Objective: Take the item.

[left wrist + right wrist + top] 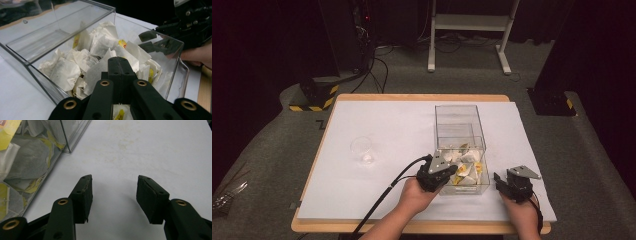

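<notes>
Clear plastic box point(460, 145), rectangular and open-topped, holds crumpled white paper tea bags point(82, 62) with yellow tags. It stands at about five o'clock on the white sheet point(377, 125) that covers the wooden table point(412, 97); grey carpet surrounds it. Your left gripper point(443, 175) reaches over the box's near wall, jaws pressed together among the bags; whether they pinch one cannot be told. Your right gripper point(113, 195), at four o'clock, rests half-open over bare sheet.

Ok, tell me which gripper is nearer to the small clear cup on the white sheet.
Left. The left gripper is at the clear box of tea bags, to the right of the cup. The right gripper sits farther right, beyond the box.
</notes>
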### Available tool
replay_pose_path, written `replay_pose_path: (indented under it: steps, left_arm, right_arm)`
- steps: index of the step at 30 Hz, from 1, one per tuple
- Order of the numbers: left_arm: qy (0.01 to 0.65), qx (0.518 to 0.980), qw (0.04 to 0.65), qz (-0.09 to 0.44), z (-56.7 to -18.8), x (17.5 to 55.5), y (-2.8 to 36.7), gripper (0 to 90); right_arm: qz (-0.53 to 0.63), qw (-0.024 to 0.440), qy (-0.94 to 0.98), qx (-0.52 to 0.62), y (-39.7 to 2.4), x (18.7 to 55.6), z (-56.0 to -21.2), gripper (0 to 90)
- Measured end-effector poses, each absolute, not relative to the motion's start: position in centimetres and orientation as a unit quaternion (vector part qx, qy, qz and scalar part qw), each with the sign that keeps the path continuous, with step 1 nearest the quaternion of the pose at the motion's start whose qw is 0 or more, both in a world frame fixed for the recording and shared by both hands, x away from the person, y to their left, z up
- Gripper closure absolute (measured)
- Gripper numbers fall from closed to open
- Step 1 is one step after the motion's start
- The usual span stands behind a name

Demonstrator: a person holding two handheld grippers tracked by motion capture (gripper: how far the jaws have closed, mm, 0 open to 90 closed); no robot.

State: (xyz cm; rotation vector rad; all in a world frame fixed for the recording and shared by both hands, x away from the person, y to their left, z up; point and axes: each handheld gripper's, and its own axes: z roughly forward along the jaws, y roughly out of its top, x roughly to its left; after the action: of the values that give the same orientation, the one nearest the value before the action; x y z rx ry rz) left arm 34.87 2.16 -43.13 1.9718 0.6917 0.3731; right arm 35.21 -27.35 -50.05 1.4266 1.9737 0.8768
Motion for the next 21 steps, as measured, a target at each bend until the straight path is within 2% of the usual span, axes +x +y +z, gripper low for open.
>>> replay_pose_path:
  steps: [21]
  left_arm:
    - [0.288,0.772,0.540,0.174,-41.1,34.5,4.1,90.0]
  right_arm:
    - [0.322,0.273,0.734,0.532,-27.3,35.3,-50.1,47.2]
